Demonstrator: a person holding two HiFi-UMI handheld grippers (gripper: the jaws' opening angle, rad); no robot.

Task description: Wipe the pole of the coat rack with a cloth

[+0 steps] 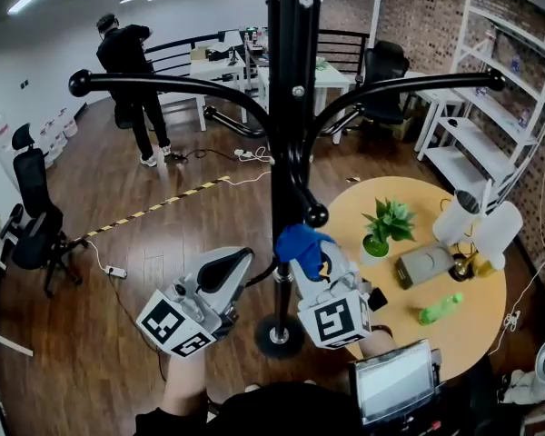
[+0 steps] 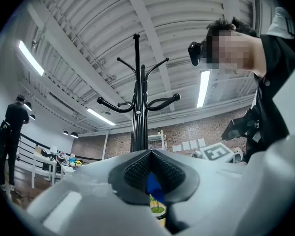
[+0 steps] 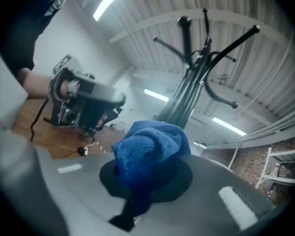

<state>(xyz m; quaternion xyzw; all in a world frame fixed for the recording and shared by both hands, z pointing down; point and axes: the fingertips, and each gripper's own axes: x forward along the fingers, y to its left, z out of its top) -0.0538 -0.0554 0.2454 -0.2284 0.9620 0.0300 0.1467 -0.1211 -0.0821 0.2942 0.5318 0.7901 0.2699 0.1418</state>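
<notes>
The black coat rack pole [image 1: 291, 107] rises through the middle of the head view from a round base [image 1: 280, 334], with curved hooks out to both sides. My right gripper [image 1: 302, 254] is shut on a blue cloth [image 1: 302, 243] and holds it against the pole low down, just right of it. In the right gripper view the blue cloth [image 3: 150, 151] bunches between the jaws with the pole [image 3: 179, 109] behind. My left gripper [image 1: 241, 263] is shut with nothing in it and sits just left of the pole [image 2: 137, 117].
A round wooden table [image 1: 445, 334] at the right carries a potted plant [image 1: 384, 226], a green bottle [image 1: 440, 309] and a grey box. A tablet [image 1: 395, 381] is near my body. White shelves [image 1: 490, 107] stand far right. A person [image 1: 134, 80] stands at the back left.
</notes>
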